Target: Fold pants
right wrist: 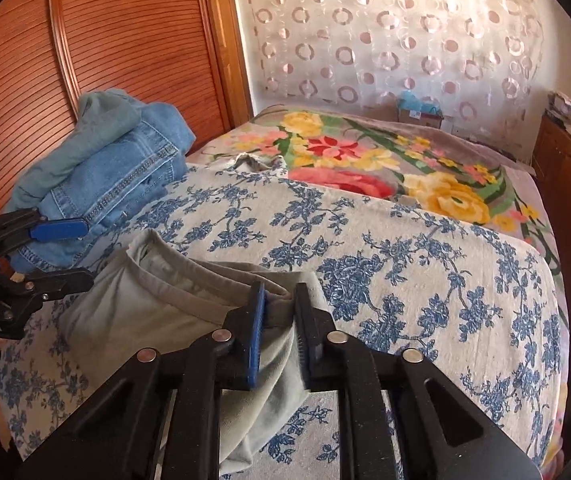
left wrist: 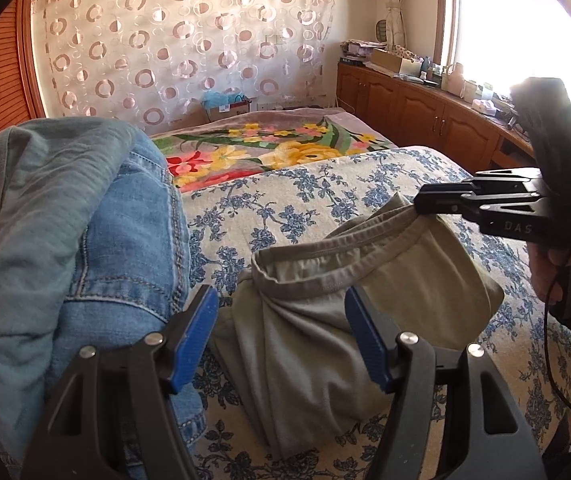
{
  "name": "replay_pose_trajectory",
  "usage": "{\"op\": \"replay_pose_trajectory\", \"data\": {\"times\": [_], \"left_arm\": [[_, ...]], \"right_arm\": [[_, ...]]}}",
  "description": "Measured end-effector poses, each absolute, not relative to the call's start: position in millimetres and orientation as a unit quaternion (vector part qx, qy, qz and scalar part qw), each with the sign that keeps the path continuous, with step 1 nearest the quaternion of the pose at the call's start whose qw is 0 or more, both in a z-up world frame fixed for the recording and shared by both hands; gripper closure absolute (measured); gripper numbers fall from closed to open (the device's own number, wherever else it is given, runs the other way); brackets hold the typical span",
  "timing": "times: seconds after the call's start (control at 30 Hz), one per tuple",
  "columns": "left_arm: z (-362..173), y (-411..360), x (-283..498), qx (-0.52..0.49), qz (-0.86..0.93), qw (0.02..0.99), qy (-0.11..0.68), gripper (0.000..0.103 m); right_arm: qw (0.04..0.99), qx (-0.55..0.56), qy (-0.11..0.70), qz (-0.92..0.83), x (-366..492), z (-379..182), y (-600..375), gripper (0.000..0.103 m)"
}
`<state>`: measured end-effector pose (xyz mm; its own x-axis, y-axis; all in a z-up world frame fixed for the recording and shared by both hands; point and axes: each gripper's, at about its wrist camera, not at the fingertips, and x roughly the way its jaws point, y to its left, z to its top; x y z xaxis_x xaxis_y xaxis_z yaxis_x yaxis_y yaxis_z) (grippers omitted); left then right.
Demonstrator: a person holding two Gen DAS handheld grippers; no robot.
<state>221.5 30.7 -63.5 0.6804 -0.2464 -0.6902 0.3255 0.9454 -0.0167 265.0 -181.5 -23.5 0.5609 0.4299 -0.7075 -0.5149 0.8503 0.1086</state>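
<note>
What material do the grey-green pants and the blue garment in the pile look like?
Grey-green pants: soft matte woven cloth, probably cotton; it drapes in loose folds and has a stitched waistband. Blue garment: denim, likely; faded blue twill with pale seam stitching.

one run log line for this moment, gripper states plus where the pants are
step: grasp waistband | right gripper: shut on khaki pants waistband | left gripper: open, astride pants | pants: bunched on floral bedspread

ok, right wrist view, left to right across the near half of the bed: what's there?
left gripper → stack of jeans → grey-green pants → right gripper pinching the pants' waistband → bare blue-flowered bedcover.
</note>
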Motion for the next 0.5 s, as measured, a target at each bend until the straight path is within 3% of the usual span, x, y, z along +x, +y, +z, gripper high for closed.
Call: {"op": "replay_pose_trajectory", "data": {"times": [0.5], "left_arm": [[-67.6, 26.5, 196.2, 0.052, -0.163, 0.913, 0.370, 0.037]], "right_arm": [[0.862, -0.032, 0.420, 0.283, 194.8, -22.8, -205.9, 0.084]]}}
